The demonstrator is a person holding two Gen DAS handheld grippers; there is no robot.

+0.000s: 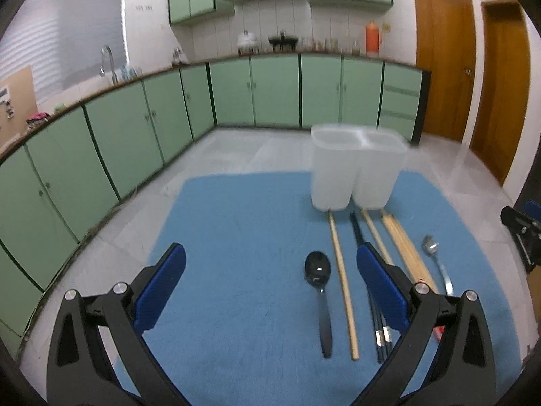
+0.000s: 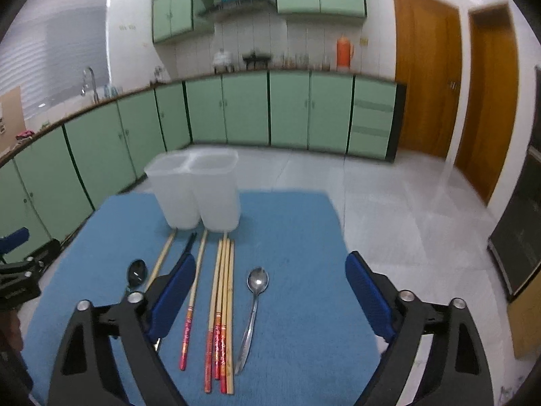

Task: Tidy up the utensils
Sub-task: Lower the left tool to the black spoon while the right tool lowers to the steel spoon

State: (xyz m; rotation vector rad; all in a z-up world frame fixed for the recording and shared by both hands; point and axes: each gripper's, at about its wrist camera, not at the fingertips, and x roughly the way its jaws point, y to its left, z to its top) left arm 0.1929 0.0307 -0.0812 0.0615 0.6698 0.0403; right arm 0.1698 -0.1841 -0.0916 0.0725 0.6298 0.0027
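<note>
Translucent 2-compartment holder (image 2: pixel 194 191) stands upright on blue mat (image 2: pixel 297 237).

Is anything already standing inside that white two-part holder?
No, both compartments of the white holder look empty; the chopsticks and spoons lie on the blue mat.

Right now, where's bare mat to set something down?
Free: blue mat left of the black spoon, and the strip right of the metal spoon. Crowded: the chopsticks between the spoons, up to the white holder.
</note>
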